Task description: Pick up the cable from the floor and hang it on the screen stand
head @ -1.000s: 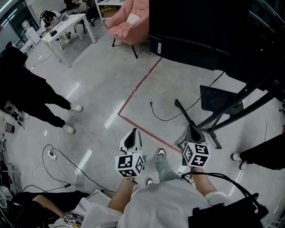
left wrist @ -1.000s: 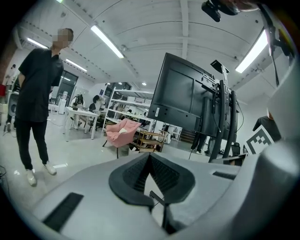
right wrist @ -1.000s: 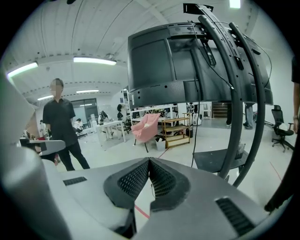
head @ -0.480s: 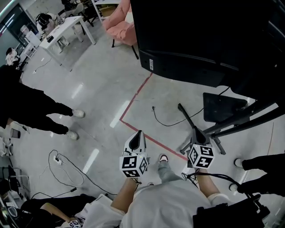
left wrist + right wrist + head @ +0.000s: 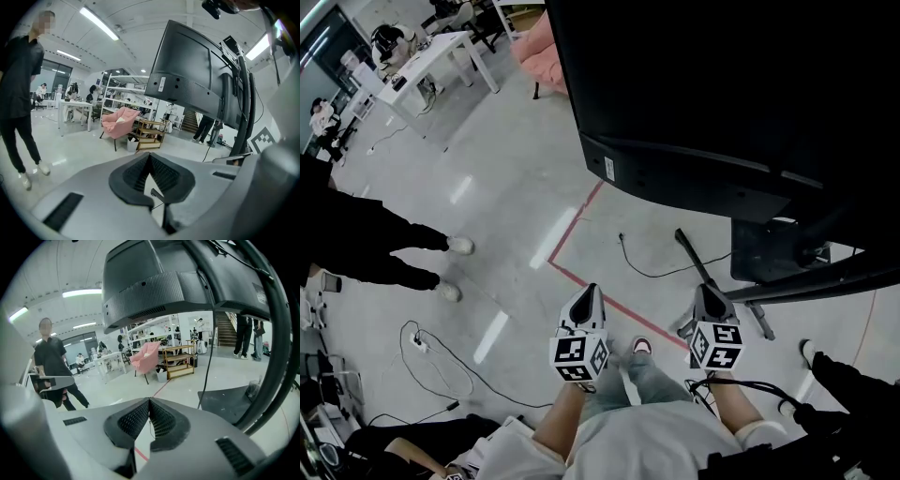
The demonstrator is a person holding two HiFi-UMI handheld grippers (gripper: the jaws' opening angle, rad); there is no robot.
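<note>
The left gripper (image 5: 589, 291) is pinched shut and empty. Ahead of it the cable (image 5: 649, 274) lies loose on the floor (image 5: 506, 187), between both grippers and the stand (image 5: 769, 253). The right gripper (image 5: 704, 291) is likewise closed on nothing. One gripper should open before it goes down, then take the cable near its free end. Only the head view shows the cable's whole run. The gripper views show the pads meeting, and a pink chair (image 5: 119, 123).

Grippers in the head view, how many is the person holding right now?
2. The left gripper is low in the middle of the view. The right gripper is beside it on the right. Both are shut and empty. None seems hidden.
</note>
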